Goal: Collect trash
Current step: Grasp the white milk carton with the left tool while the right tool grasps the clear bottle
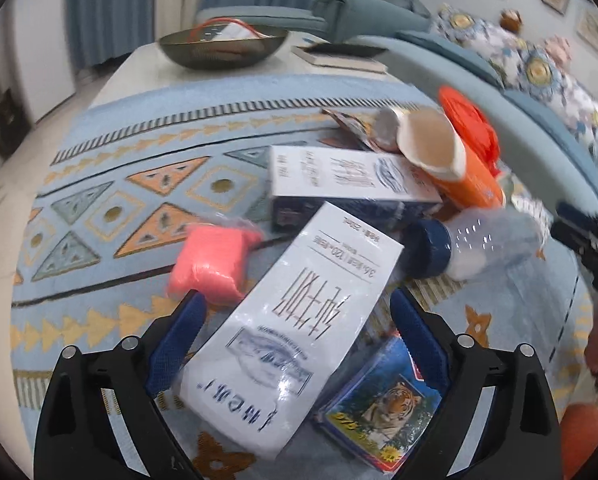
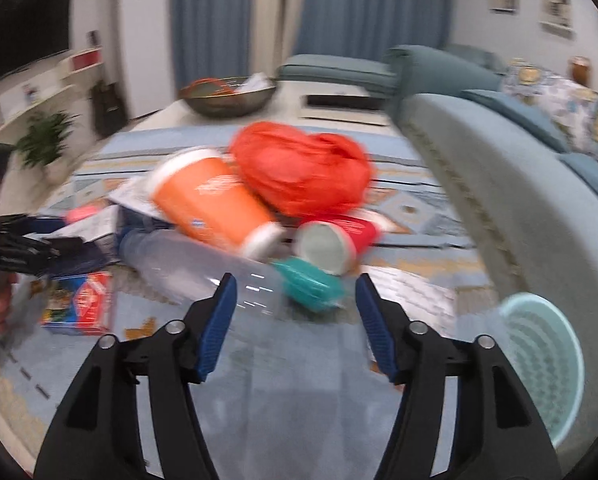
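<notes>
Trash lies heaped on a patterned rug [image 1: 139, 200]. In the left wrist view a white milk carton [image 1: 299, 320] lies between the fingers of my left gripper [image 1: 297, 296], which is open, its pads clear of the carton's sides. Around it lie a pink lump [image 1: 211, 264], a second carton [image 1: 339, 184], a clear bottle [image 1: 479, 244] and a tiger-print box [image 1: 383, 408]. My right gripper [image 2: 295, 280] is open above the clear bottle [image 2: 203, 272] and a teal crumpled item [image 2: 311, 284]. Behind them are an orange cup [image 2: 215, 204], a red cup [image 2: 335, 244] and an orange bag [image 2: 303, 168].
A pale green mesh bin [image 2: 539, 368] stands at the right beside the grey-blue sofa [image 2: 499, 184]. A low table behind the rug carries a dark bowl [image 1: 223, 48] and a book [image 1: 339, 58]. The other gripper [image 2: 19, 256] shows at the left edge, above the tiger-print box.
</notes>
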The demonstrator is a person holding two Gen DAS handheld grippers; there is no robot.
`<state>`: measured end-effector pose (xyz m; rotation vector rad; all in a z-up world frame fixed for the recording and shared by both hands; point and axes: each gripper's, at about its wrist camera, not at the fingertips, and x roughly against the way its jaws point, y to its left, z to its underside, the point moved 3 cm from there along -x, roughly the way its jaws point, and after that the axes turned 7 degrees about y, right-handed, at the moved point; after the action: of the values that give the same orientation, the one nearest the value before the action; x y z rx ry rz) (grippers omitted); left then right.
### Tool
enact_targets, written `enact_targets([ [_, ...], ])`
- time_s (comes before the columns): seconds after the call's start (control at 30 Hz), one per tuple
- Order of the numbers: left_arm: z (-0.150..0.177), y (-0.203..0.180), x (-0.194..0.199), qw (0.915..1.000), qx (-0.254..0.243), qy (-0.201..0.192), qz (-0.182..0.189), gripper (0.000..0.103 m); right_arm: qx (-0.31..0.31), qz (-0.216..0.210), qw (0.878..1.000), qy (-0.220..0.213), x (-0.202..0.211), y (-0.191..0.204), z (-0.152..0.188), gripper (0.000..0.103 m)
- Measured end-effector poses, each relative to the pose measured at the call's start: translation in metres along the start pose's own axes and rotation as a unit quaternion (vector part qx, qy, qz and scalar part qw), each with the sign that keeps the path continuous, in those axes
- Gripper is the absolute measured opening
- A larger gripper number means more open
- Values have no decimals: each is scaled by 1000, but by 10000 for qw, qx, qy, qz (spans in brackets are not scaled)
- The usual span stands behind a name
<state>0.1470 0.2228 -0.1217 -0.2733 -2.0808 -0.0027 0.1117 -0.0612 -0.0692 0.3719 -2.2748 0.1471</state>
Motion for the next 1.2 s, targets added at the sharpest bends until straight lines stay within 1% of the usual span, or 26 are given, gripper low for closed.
enact_targets([
  [0.07, -1, -8, -8, 9993, -146, 123, -333, 89, 143, -79, 9999, 30, -7, 8, -6, 61],
  [0.13, 0, -12, -13, 9975, -239, 174, -638, 85, 253, -234, 9993, 115, -19, 15, -13, 61],
  [0.2, 0, -12, -14, 9962, -236, 208, -817, 82, 212, -540, 9981, 217, -28, 17, -17, 61],
  [0.23, -1, -13, -13, 9964, -219, 206, -798, 75, 160, -681, 9972, 247, -32, 16, -19, 61],
  [0.27, -1, -13, -12, 9967, -196, 196, -757, 71, 72, -792, 9964, 284, -35, 15, -22, 61],
  [0.3, -1, -13, -11, 9973, -153, 204, -682, 63, 24, -835, 9960, 308, -37, 14, -24, 61],
  [0.33, 0, -12, -10, 9977, -106, 215, -632, 58, -15, -935, 9950, 354, -39, 14, -25, 61],
  [0.43, 5, -9, -4, 9986, 34, 186, -500, 52, -77, -1462, 9874, 604, -43, 18, -23, 61],
  [0.47, 7, -8, 0, 9990, 102, 134, -414, 51, -54, -1557, 9855, 675, -42, 20, -22, 61],
  [0.53, 10, -9, 6, 9993, 203, 38, -316, 51, 143, -1675, 9824, 815, -40, 31, -16, 61],
  [0.63, 17, -9, 17, 9989, 353, -110, -298, 50, 510, -1789, 9785, 895, -25, 54, -2, 61],
  [0.77, 22, -7, 31, 9978, 524, -291, -273, 50, 685, -1470, 9831, 848, -14, 71, 3, 61],
  [0.83, 25, -8, 35, 9974, 570, -340, -266, 50, 704, -1404, 9841, 827, -16, 76, -1, 61],
  [0.87, 25, -9, 36, 9974, 575, -355, -263, 50, 721, -1307, 9853, 827, -18, 77, -3, 61],
  [0.93, 27, -13, 40, 9974, 528, -398, -292, 50, 759, -961, 9882, 922, -26, 80, -7, 61],
  [1.0, 25, -16, 44, 9974, 486, -440, -311, 50, 756, -866, 9892, 911, -29, 79, -8, 60],
  [1.07, 24, -22, 51, 9974, 453, -495, -273, 50, 757, -830, 9894, 924, -30, 78, -8, 48],
  [1.2, 18, -37, 66, 9970, 326, -664, -237, 50, 890, -866, 9879, 932, -21, 79, -3, 44],
])
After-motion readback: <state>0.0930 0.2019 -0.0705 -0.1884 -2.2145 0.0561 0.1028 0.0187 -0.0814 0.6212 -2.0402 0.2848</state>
